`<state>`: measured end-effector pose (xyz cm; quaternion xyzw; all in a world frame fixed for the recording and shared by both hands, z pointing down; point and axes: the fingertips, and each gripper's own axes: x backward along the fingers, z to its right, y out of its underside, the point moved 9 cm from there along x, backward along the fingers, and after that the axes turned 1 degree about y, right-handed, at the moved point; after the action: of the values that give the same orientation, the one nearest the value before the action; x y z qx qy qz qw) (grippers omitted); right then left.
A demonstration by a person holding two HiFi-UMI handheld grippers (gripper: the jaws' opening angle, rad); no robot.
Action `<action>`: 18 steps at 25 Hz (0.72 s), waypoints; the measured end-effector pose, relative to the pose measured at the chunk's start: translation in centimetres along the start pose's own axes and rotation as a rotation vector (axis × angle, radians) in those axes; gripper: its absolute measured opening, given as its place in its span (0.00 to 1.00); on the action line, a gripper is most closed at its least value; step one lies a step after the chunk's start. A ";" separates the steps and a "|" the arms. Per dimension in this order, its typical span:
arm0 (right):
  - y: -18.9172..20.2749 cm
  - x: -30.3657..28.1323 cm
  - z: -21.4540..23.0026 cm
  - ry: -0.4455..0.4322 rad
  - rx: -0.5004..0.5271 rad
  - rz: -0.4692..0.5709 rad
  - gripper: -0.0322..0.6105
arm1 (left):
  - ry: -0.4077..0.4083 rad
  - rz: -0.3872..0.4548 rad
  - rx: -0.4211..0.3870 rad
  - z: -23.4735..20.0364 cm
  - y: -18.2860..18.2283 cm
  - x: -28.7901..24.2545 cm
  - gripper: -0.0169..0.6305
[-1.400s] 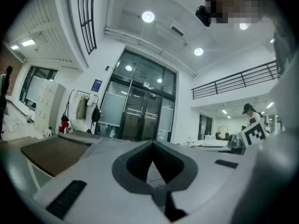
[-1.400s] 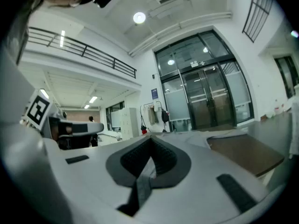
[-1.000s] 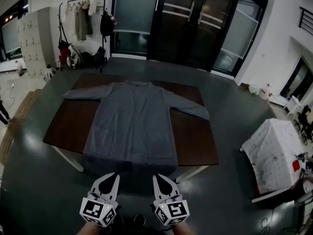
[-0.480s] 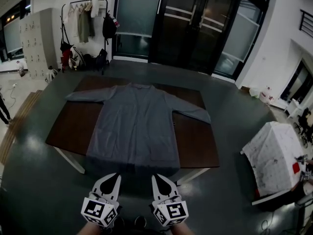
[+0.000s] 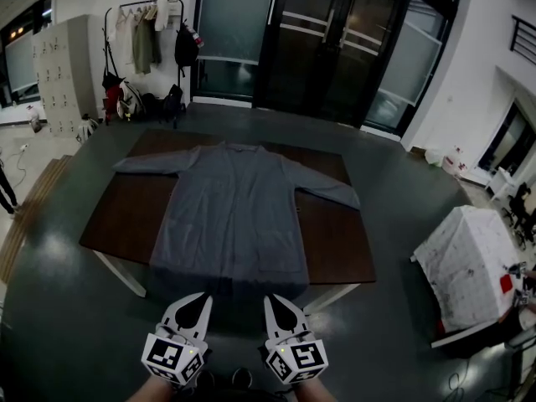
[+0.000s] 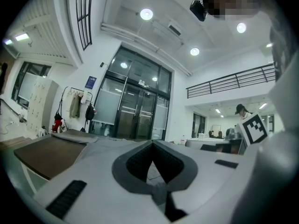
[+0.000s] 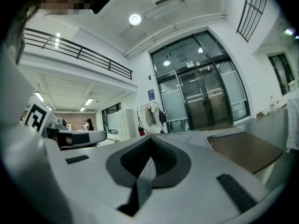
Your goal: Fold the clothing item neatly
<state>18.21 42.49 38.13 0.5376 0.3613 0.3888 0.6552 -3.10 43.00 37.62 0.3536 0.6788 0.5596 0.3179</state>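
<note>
A grey long-sleeved coat lies flat and face up on the brown surface. Its collar is at the far edge and its sleeves are spread out to the left and right. The left sleeve runs toward the far left corner. The right sleeve angles out across the bare wood on the right. The hem reaches the near edge of the surface and hangs slightly over it.

Both grippers are held low and side by side, in front of the near edge and just short of the hem, and neither touches the cloth. The left gripper points at the left part of the hem. Its jaws are pressed together with nothing between them. The right gripper points at the right part of the hem. Its jaws are likewise fully closed and empty.

Beyond the surface stand dark glass doors. A rack hung with clothes and bags stands at the far left, next to lockers. A white-covered table stands well apart on the right, on the grey floor.
</note>
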 end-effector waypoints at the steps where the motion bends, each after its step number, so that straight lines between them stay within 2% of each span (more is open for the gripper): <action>1: 0.0 0.2 0.0 0.006 -0.002 -0.001 0.03 | 0.004 -0.002 0.004 0.1 0.2 0.0 0.04; 9: 0.7 2.5 2.8 0.110 -0.122 0.029 0.03 | 0.007 -0.021 0.016 0.8 1.5 -0.7 0.04; 18: 0.6 4.3 8.4 0.179 -0.107 0.028 0.03 | 0.006 -0.052 -0.025 2.4 2.4 -3.7 0.04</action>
<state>27.51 42.82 39.87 0.4698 0.3894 0.4632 0.6427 1.26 41.52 39.71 0.3299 0.6816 0.5607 0.3349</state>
